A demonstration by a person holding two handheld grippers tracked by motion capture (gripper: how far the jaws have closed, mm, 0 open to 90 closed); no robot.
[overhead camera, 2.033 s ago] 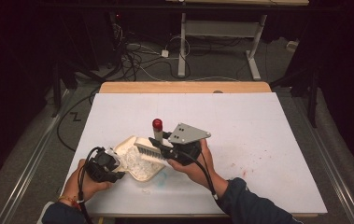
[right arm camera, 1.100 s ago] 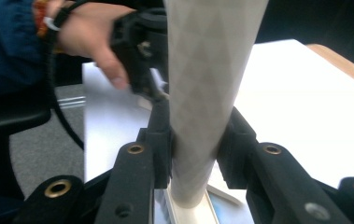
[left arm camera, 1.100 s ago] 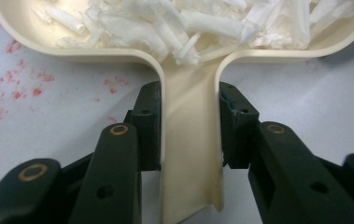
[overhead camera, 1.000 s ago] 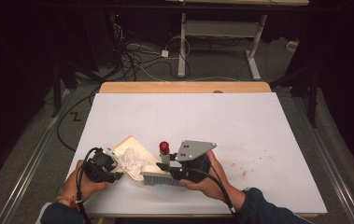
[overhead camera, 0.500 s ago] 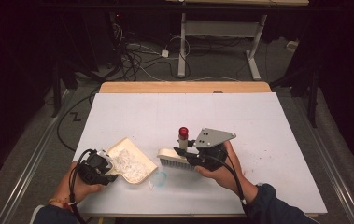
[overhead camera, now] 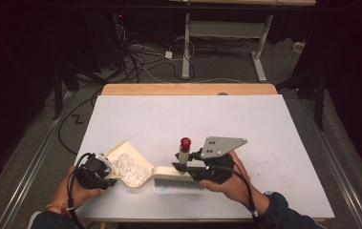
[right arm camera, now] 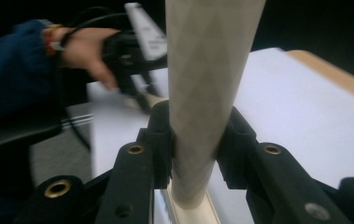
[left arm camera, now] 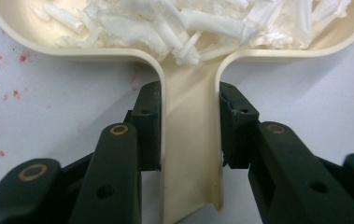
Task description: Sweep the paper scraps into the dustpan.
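Two tools are in my hands, a dustpan and a brush. From the high view, my left gripper (overhead camera: 103, 175) holds the cream dustpan (overhead camera: 130, 168) near the front left of the white table (overhead camera: 264, 119), its tray full of white paper scraps (overhead camera: 123, 167). My right gripper (overhead camera: 188, 164) holds the brush (overhead camera: 176, 180) just right of the pan's mouth, bristles down, red-capped handle up.

In the left gripper view, my jaws are clamped on the dustpan's flat handle (left arm camera: 191, 140), one pad on each edge. It looks like thin, stiff, light plastic, rather slick, so I judge the handle the right hold, kept level so the loose scraps (left arm camera: 202, 23) don't spill.

In the right gripper view, my jaws are clenched around the brush's pale round handle (right arm camera: 202, 93). It seems rigid and smooth and could twist, so a low grip suits it.
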